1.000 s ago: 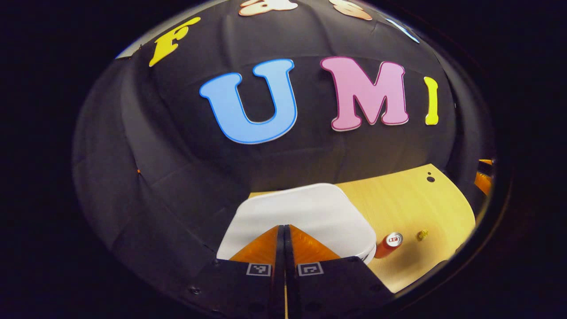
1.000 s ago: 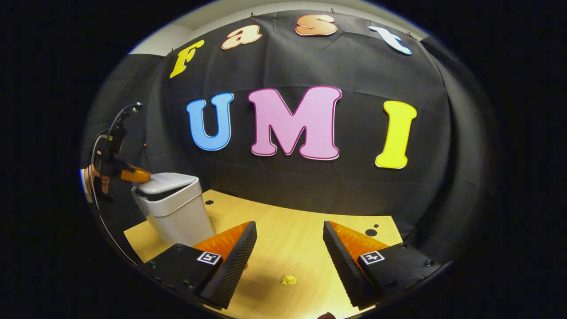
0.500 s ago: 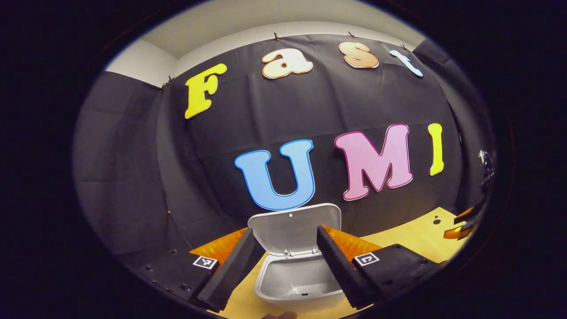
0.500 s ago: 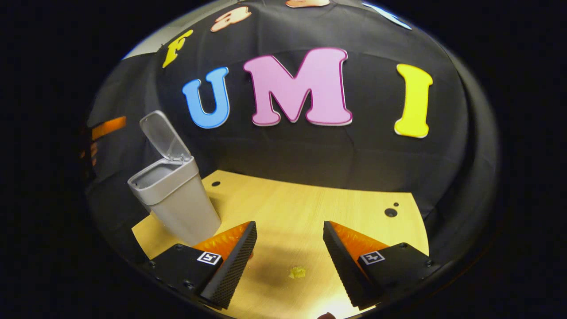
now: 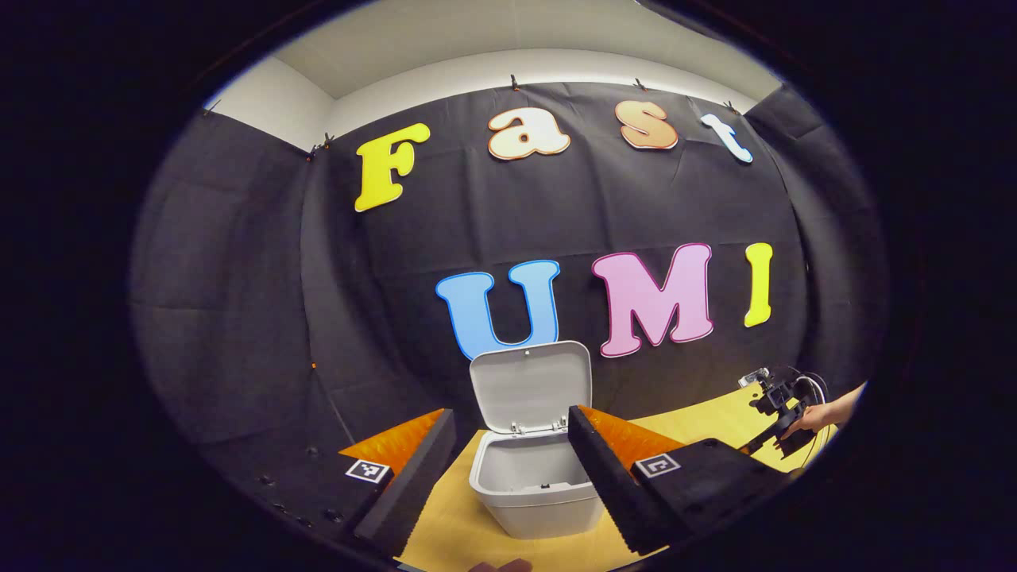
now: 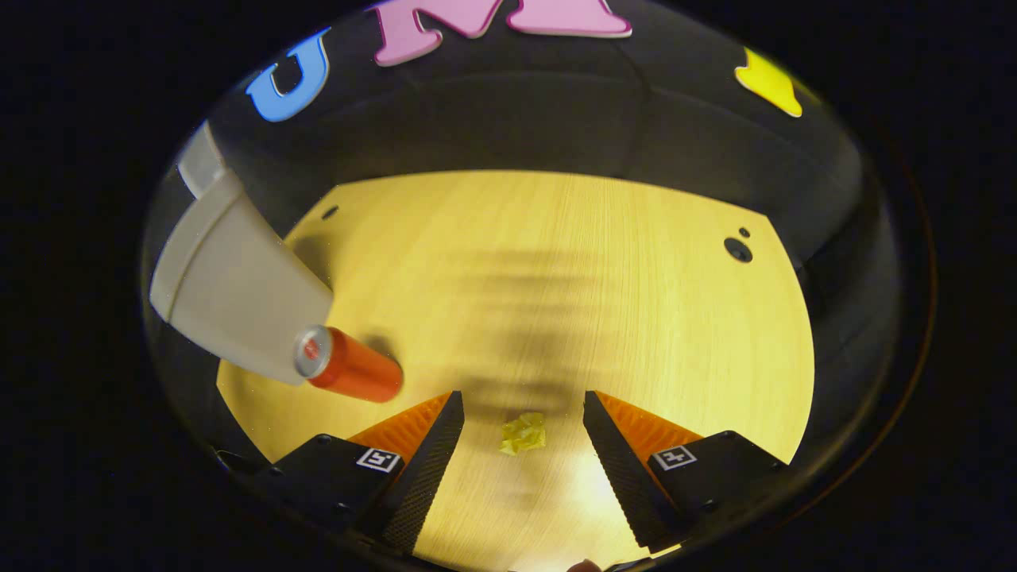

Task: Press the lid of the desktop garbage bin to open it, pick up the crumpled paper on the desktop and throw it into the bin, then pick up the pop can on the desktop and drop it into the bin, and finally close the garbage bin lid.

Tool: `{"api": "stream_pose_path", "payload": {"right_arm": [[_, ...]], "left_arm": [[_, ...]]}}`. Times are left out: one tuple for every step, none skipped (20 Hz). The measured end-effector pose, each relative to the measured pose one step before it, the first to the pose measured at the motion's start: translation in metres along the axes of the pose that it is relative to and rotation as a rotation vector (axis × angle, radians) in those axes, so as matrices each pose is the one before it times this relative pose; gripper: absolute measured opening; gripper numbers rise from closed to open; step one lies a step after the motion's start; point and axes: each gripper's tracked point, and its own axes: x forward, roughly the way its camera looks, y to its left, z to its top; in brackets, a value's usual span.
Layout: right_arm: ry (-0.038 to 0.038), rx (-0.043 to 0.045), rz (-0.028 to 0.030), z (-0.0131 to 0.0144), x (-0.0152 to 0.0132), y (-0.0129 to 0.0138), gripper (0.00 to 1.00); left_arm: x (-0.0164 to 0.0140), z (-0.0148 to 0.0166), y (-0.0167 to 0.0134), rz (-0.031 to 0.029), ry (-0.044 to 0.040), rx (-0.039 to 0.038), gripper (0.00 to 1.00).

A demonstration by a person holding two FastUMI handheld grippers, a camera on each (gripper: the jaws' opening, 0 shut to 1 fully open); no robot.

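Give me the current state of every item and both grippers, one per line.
Bin: upright on the table, nothing visible inside.
Lid: flipped up, open.
Crumpled paper: on the table, between the right gripper's fingers, not gripped.
Can: upright on the table beside the bin.
Left gripper: open.
Right gripper: open.

Light: overhead, warm; bright glare patch on the pale wooden tabletop [image 6: 556, 262] near the lower edge of the right gripper view
Shadows: soft smeared bands across the tabletop; short dark shadow beside the orange pop can [image 6: 353, 371]
Blur: slight motion smear in the right gripper view; left gripper view sharp
Distortion: strong fisheye, white plastic bin [image 5: 534, 485] and black cloth wall [image 5: 238, 302] bowed toward edges
Exposure: wall dim, low detail
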Motion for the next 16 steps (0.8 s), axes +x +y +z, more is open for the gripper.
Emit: {"api": "stream_pose_path", "payload": {"right_arm": [[0.03968, -0.01246, -0.01148, -0.0066, 0.00925, -0.00141, 0.97], [0.03006, -0.02094, -0.00897, -0.00425, -0.0007, -0.00318, 0.96], [0.04564, -0.02175, -0.01146, -0.00928, 0.00307, -0.00262, 0.96], [0.03654, -0.00767, -0.00804, -0.00734, 0.00403, -0.0011, 0.96], [0.03208, -0.00032, -0.00558, -0.00428, 0.00031, -0.00248, 0.96], [0.00084, -0.00163, -0.00605, 0.00245, -0.00144, -0.00427, 0.96], [-0.02822, 0.00246, -0.00412, 0.00688, -0.00295, -0.0033, 0.96], [0.00624, 0.00511, -0.00667, 0.0011, 0.00107, -0.00437, 0.95], [0.02626, 0.01184, 0.00524, -0.00268, 0.00042, -0.00322, 0.95], [-0.00504, 0.01263, -0.02089, 0.00353, -0.00401, -0.00477, 0.74], [-0.00754, 0.00253, -0.00508, 0.00064, 0.00029, -0.00259, 0.54], [-0.0027, 0.0018, 0.00581, -0.00316, -0.00714, -0.00124, 0.33], [-0.00271, -0.00059, 0.00187, -0.00219, -0.0067, -0.00191, 0.3], [-0.01731, 0.00031, 0.00817, 0.00283, -0.00873, 0.00021, 0.3], [-0.03112, 0.00081, 0.011, 0.00751, -0.01034, 0.00173, 0.3], [-0.03947, 0.00098, 0.01484, 0.00858, -0.0131, 0.00398, 0.3]], "left_arm": [[-0.00418, -0.00468, 0.00213, 0.00293, 0.01477, -0.01408, 0.96], [-0.00452, -0.00419, 0.00084, 0.00007, 0.01123, -0.00955, 0.96], [-0.00155, -0.00349, 0.00647, 0.01288, 0.00777, -0.00172, 0.97], [0.00065, -0.00237, 0.00777, 0.01642, 0.00323, 0.00183, 0.96], [-0.00274, -0.0006, 0.00612, 0.01385, 0.00341, -0.00165, 0.97], [-0.00179, -0.00208, 0.00279, 0.00692, 0.00424, -0.00095, 0.96], [-0.00124, -0.00153, 0.00379, 0.00797, 0.00624, 0.00171, 0.96], [0.00142, -0.00338, 0.00336, 0.00711, 0.00459, 0.00066, 0.96], [0.00051, -0.00153, 0.00032, -0.00078, 0.00567, -0.00206, 0.96], [-0.00042, -0.00158, -0.0004, -0.00145, 0.00243, -0.00448, 0.97], [0.00134, 0.0005, 0.00007, -0.00215, -0.0015, -0.00542, 0.96], [0.00136, 0.00014, -0.00045, -0.00289, -0.00279, -0.00501, 0.96], [0.00116, 0.00059, -0.00084, -0.00448, -0.00264, -0.00147, 0.96], [0.00092, 0.00064, -0.0013, -0.00496, -0.00455, 0.00181, 0.97], [0.00144, 0.00164, -0.00148, -0.00614, -0.00534, 0.0032, 0.97], [0.00137, -0.00008, -0.00121, -0.00613, -0.00451, 0.00217, 0.96]]}}
